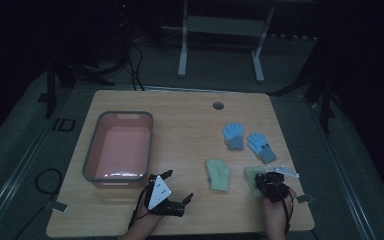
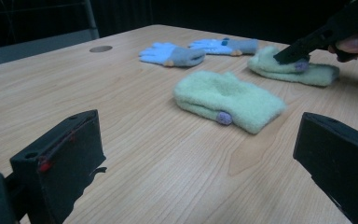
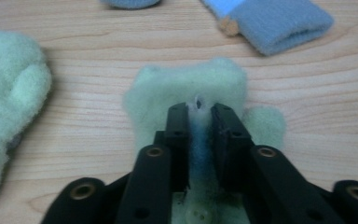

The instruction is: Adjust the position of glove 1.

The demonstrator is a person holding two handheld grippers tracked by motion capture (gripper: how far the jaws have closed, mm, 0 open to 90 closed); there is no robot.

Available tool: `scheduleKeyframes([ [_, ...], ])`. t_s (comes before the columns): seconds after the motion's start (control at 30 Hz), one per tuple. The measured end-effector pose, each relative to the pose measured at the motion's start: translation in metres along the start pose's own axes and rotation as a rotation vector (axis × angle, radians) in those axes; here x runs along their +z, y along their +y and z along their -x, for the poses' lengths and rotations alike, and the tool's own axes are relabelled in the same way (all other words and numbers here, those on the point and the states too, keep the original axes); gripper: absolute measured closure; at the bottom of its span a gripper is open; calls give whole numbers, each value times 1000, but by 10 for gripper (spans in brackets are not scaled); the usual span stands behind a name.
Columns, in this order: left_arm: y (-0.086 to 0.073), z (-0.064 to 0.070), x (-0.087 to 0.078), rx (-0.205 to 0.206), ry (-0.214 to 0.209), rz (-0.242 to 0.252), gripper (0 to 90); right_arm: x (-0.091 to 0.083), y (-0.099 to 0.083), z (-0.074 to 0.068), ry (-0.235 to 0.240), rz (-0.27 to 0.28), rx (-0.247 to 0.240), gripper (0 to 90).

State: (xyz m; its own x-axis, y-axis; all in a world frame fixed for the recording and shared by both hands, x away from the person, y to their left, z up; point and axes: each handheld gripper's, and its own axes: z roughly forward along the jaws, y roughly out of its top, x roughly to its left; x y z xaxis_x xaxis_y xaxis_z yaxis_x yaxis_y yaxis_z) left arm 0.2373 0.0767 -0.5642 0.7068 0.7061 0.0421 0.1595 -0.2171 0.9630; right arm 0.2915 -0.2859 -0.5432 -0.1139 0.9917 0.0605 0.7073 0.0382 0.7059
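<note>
Two green mittens [image 1: 218, 174] bear no readable label; right tool [image 3: 199, 109] pinches one.

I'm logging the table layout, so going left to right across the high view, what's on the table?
Pink tub → left gripper → left green mitten → right green mitten, pinched by the right gripper. The two blue gloves lie farther back.

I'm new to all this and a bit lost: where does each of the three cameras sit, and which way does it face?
High view: above the person's side, looking down on the table; forearms, left gripper and right gripper show.
Left gripper view: low between its open jaws, facing the near green mitten.
Right gripper view: along its jaws, pinching the far green mitten.
Shared: both green mittens.
</note>
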Motion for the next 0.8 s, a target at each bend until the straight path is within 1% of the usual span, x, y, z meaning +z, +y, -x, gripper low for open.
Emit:
scheduleKeyframes([
  [0.07, 0, 0, 0, 0, 0, 1, 17, 0, 0, 0, 2, -1, -3, 740],
  [0.1, 0, 0, 0, 1, 0, 1, 17, 0, 1, 1, 9, -1, 0, 712],
  [0.17, 0, 0, 0, 5, 1, 1, 17, 0, 2, 1, 13, -2, -1, 697],
  [0.23, 0, 1, 0, 6, -1, 1, 17, -4, 4, 1, 17, 6, -11, 660],
  [0.27, 0, 1, 0, 5, -1, 1, 17, -5, 5, 1, 21, 10, -24, 648],
  [0.3, 0, 0, 0, 2, -2, 3, 17, -10, 9, 3, 28, 15, -52, 634],
  [0.33, 0, 0, 0, -1, -3, 3, 17, -10, 9, 3, 28, 15, -52, 634],
  [0.37, 0, 0, 0, 1, -4, 1, 17, -12, 11, 4, 41, 22, -63, 631],
  [0.4, 0, 0, 0, 1, -4, 1, 17, -15, 13, 6, 39, 24, -85, 631],
  [0.43, 0, 0, 0, 4, -3, -1, 17, -20, 17, 9, 63, 38, -137, 625],
  [0.47, 0, 0, 0, 7, -3, -1, 17, -20, 17, 9, 63, 38, -137, 625],
  [0.5, 0, 1, 0, 7, -1, -1, 17, -23, 21, 12, 81, 40, -197, 605],
  [0.53, 0, 1, 0, 8, 0, 0, 17, -23, 21, 12, 81, 40, -197, 605],
  [0.6, 0, 1, 0, 4, 0, -2, 17, -24, 24, 16, 87, 35, -257, 601],
  [0.67, 0, 0, 0, 2, 0, -2, 17, -24, 28, 22, 148, 36, -314, 603],
  [0.7, 0, 0, 0, 1, 1, -2, 17, -25, 32, 27, 173, 29, -355, 608],
  [0.73, 0, 0, 0, 1, 1, -2, 17, -26, 34, 30, 219, 28, -368, 608],
  [0.77, 0, 0, 0, 1, 0, -2, 17, -26, 34, 30, 219, 28, -368, 608],
  [0.8, 0, 0, 0, 2, 0, -2, 17, -27, 36, 33, 244, 40, -386, 607],
])
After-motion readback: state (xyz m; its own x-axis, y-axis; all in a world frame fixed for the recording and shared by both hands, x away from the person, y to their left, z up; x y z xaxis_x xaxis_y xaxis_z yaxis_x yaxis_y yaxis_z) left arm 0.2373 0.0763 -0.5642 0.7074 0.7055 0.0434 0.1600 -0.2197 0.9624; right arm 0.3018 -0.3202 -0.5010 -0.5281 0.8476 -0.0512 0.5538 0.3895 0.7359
